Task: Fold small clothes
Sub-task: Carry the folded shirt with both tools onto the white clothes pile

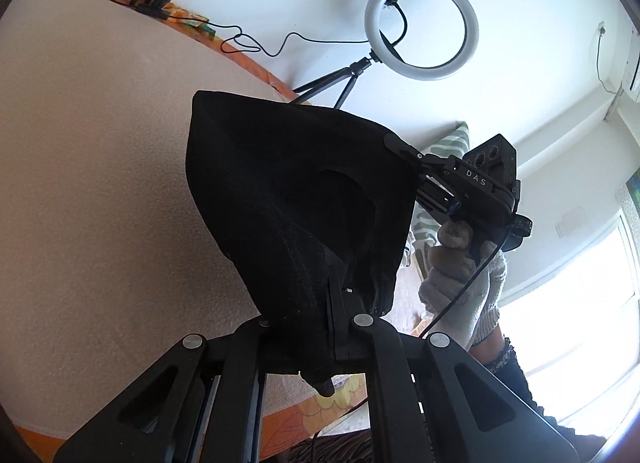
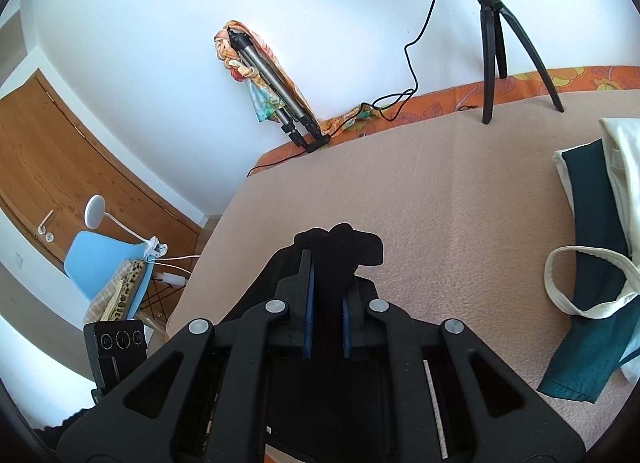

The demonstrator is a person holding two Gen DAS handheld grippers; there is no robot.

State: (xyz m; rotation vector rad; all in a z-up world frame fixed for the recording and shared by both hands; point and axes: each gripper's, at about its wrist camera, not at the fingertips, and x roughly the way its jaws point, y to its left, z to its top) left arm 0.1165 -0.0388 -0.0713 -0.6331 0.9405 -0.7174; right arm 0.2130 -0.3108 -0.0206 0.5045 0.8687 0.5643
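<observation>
Garment in hand: a small black garment (image 1: 296, 199) hangs in the air at the centre of the left wrist view, stretched between both grippers, above the beige counter (image 1: 92, 167).
Left gripper (image 1: 338, 309): clamped on the lower edge of the black cloth at the bottom centre of its own view; cloth spills back over the linkage.
Right gripper (image 2: 326, 299): blue pads (image 2: 308, 303) narrowed onto a bunched black fold at the lower centre of its view; in the left view it pinches the garment's upper right corner, held by a gloved hand (image 1: 460, 275).
Done so far: I judge very little; the piece is lifted and spread, with no fold visible yet.
Still waiting: a dark green garment (image 2: 592, 303) and white clothes (image 2: 624, 167) lie loose and unfolded at the right edge of the right view.
No folded stack: none shows in either view.
Left to do: lay the black piece flat, fold it, then the rest.
Background: ring light (image 1: 420, 27) on a tripod at the upper right of the left view.
</observation>
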